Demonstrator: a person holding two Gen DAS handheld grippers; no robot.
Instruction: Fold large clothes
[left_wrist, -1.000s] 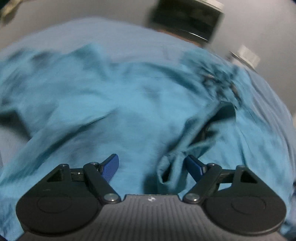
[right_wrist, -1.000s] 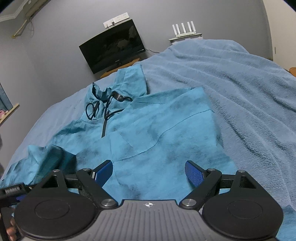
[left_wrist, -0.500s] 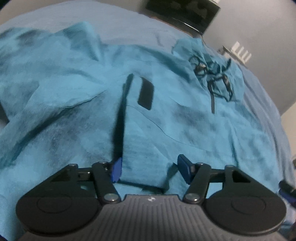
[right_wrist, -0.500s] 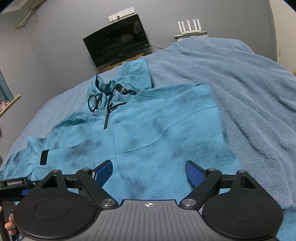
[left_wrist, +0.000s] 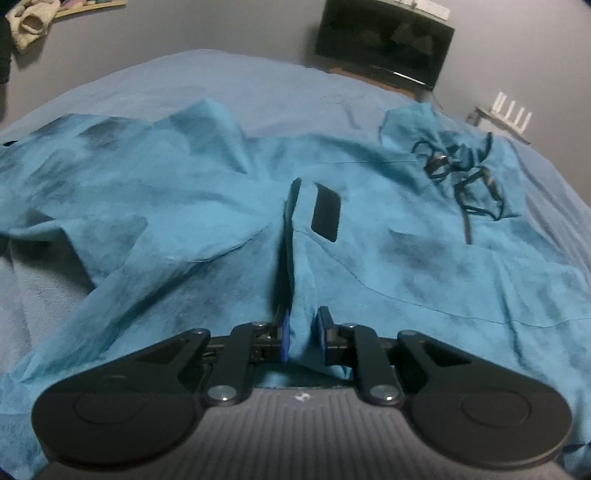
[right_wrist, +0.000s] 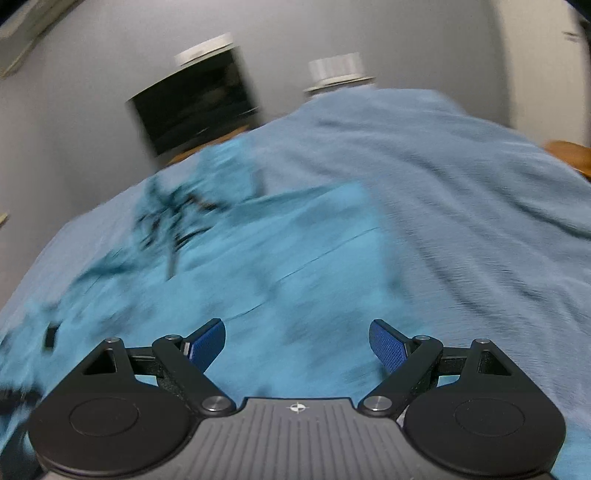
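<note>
— What has your left gripper got?

— Its jaws are pinched nearly closed on a raised fold of the teal mottled jacket, spread on the fleecy blue blanket over the bed.

— And your right gripper?

— Jaws spread wide, holding nothing, above the jacket; that view is blurred. Only your left view shows the black drawcords sharply.

Bedroom in a home. A bed with blue blanket fills the room. Beyond its far edge, a television and a router stand against grey walls.
</note>
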